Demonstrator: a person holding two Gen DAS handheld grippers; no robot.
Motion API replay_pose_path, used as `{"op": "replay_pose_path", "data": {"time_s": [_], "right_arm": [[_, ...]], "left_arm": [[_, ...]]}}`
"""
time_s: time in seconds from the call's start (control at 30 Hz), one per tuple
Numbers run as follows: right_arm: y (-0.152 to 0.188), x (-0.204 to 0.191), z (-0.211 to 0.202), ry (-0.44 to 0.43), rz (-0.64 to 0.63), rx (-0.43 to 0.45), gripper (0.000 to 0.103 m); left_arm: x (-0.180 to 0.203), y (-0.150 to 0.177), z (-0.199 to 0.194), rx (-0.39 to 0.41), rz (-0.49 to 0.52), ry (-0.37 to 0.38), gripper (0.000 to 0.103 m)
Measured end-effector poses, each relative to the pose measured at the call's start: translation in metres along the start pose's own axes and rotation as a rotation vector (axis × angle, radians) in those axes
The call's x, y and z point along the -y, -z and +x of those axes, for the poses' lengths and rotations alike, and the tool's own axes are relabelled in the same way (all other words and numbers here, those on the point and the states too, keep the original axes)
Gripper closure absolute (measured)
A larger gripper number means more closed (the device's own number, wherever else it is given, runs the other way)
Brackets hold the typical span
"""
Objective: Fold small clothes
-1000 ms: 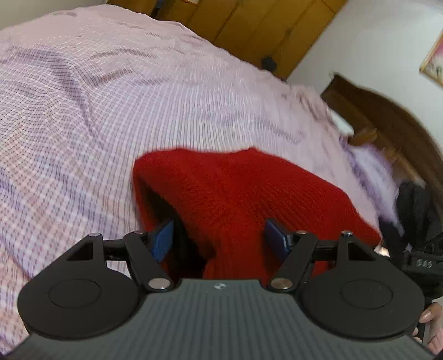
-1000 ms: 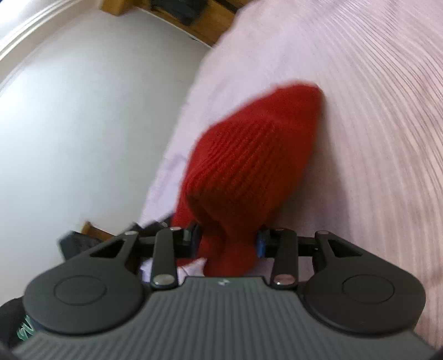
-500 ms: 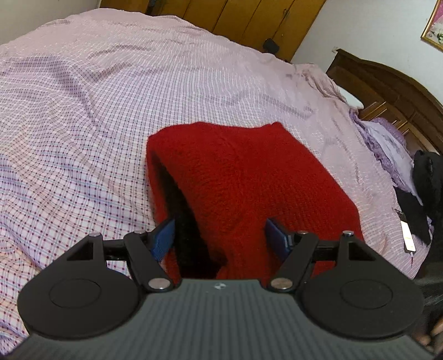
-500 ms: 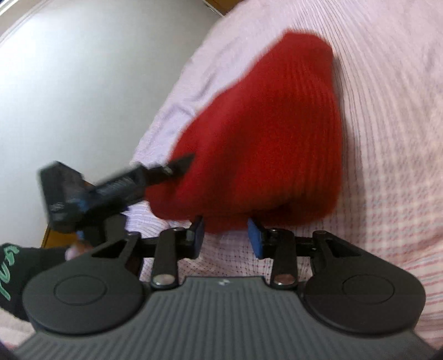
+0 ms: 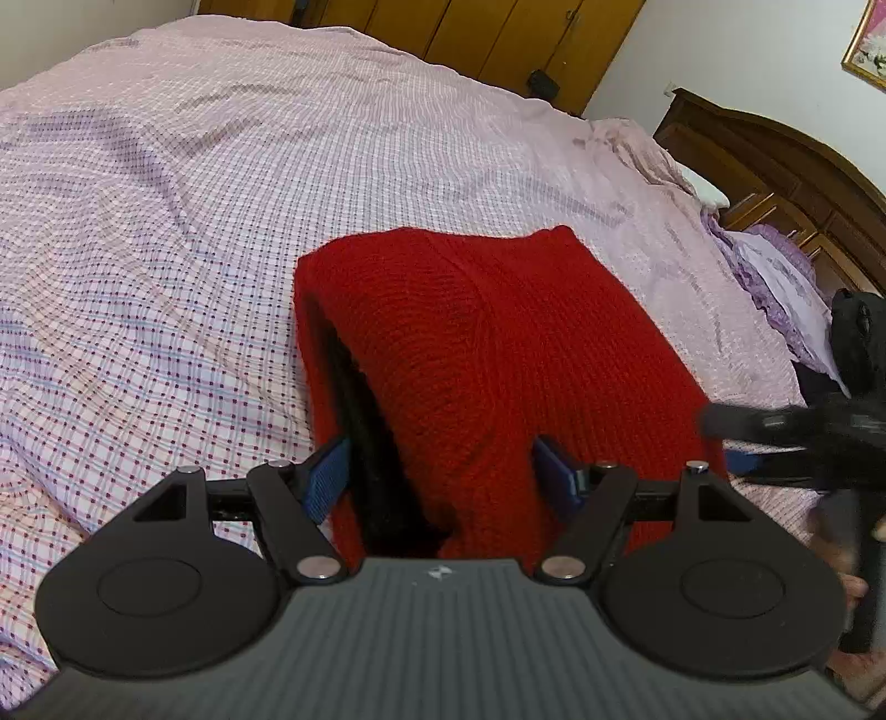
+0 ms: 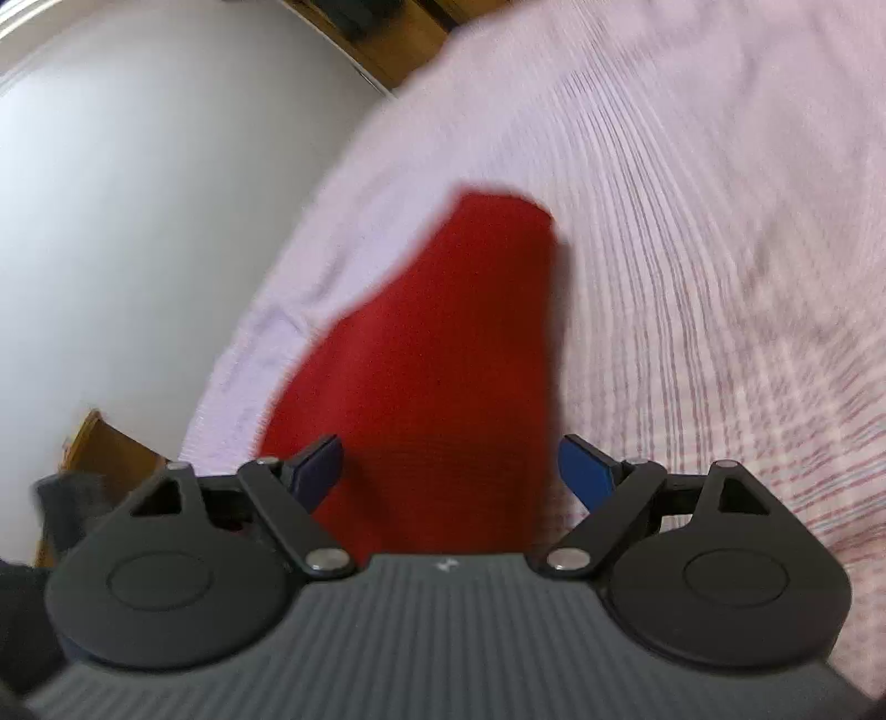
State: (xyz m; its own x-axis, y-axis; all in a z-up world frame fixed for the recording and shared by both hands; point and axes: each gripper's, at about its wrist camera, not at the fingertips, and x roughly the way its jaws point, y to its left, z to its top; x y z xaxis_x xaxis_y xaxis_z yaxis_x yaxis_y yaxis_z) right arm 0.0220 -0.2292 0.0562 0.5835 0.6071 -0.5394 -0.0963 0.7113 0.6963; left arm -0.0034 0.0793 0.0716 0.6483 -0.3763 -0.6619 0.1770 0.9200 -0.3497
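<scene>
A folded red knitted garment (image 5: 487, 354) is seen at the centre of the frame on a pink checked bedspread (image 5: 166, 232), with 2 grippers, left (image 5: 440, 473) and right (image 6: 451, 471), both spread apart around its near edge, where gentle flattening is judged best

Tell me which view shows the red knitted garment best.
Left wrist view: the red knitted garment is sharp, knit, folded edge and dark opening visible on the checked bedspread. Right wrist view gives only a motion-blurred red wedge.

Sweater (image 5: 498, 354) on bedspread (image 5: 166, 221), headboard (image 5: 775, 160) right, wardrobe (image 5: 498, 39) behind
</scene>
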Motion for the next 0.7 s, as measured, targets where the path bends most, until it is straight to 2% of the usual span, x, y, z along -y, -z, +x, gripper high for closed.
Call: {"op": "replay_pose_path", "data": {"time_s": [0.03,0.07,0.13,0.17,0.23,0.3,0.4,0.5,0.6,0.7], "right_arm": [[-0.002,0.01,0.012,-0.048,0.033,-0.031,0.007],[-0.003,0.022,0.025,-0.111,0.092,-0.071,0.005],[-0.001,0.036,0.036,-0.17,0.2,-0.098,0.007],[0.0,0.036,0.037,-0.177,0.204,-0.082,0.01],[0.004,0.023,0.033,-0.137,0.128,-0.054,0.025],[0.014,0.014,0.024,-0.122,0.096,-0.03,0.031],[0.031,0.007,0.015,-0.112,0.118,-0.024,0.033],[0.041,0.013,0.015,-0.049,0.158,-0.016,0.032],[0.036,0.026,0.015,-0.068,0.235,-0.008,0.03],[0.026,0.013,0.01,-0.025,0.156,0.014,0.03]], "left_arm": [[0.0,0.0,0.0,0.0,0.008,-0.002,0.027],[-0.001,0.0,0.001,0.002,0.015,0.0,0.027],[-0.002,-0.002,0.001,0.004,0.025,-0.001,0.027],[-0.003,-0.003,0.0,0.004,0.027,-0.002,0.027],[-0.004,-0.004,-0.001,0.001,0.029,-0.015,0.027],[-0.005,-0.002,-0.002,-0.008,0.032,-0.017,0.027],[-0.005,0.004,-0.006,-0.005,0.05,-0.013,0.027],[-0.009,0.01,-0.002,-0.02,0.029,0.017,0.025],[-0.007,0.009,0.001,-0.022,0.006,0.012,0.025],[0.002,0.009,-0.002,-0.007,0.066,-0.022,0.025]]}}
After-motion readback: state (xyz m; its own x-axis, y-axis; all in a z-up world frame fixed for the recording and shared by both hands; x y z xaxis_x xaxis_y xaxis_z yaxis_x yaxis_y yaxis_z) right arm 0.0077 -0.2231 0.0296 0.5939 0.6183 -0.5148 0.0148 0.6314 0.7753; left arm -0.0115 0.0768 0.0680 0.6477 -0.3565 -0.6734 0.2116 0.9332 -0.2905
